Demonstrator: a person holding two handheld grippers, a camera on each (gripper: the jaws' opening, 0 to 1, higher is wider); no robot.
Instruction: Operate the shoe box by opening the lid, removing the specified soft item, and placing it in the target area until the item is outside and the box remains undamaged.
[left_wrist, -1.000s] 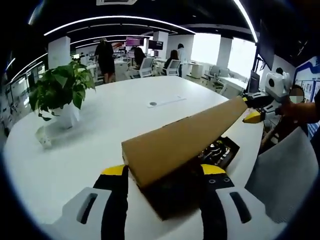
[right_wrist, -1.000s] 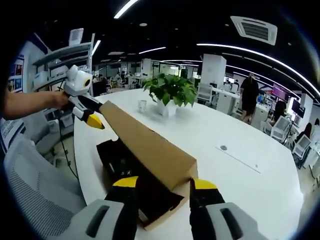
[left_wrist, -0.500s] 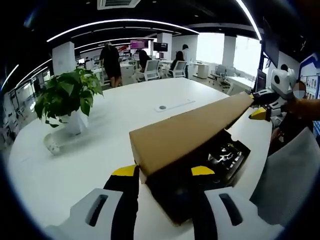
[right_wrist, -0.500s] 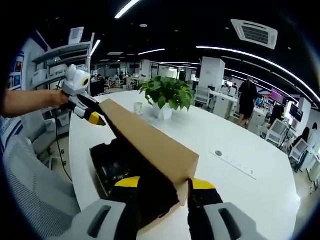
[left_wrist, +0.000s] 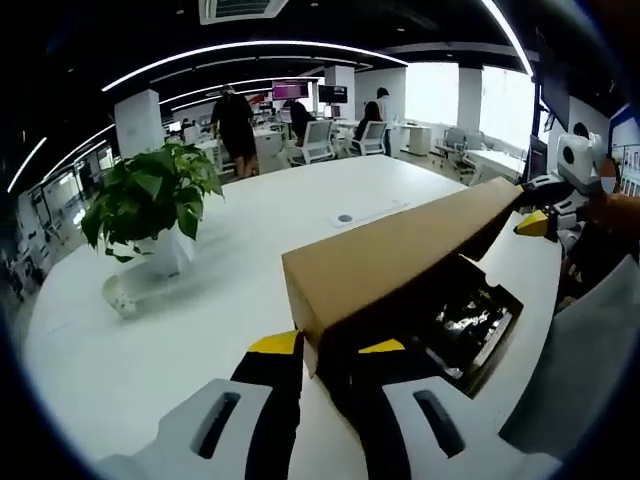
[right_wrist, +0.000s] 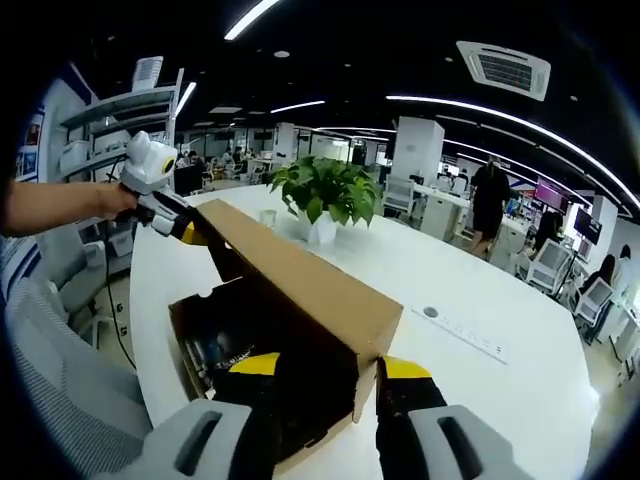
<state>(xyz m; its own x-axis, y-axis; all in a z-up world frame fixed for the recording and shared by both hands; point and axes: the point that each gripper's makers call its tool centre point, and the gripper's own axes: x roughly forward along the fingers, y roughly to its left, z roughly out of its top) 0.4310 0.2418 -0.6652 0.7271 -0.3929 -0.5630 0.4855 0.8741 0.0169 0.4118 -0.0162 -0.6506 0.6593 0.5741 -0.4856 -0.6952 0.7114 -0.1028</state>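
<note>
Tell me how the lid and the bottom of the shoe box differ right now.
The lid is raised and tilted, a claw at each end; the box bottom lies flat on the white table. The lid shows plain brown cardboard; the bottom's open inside is dark, with black contents. Both are long and rectangular.

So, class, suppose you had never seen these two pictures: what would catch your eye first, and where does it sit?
First comes the brown cardboard lid of the shoe box, raised at a slant above the white table, with a claw at each end: the left claw near, the right claw far. Under it shows dark contents. A leafy potted plant stands further back.
</note>
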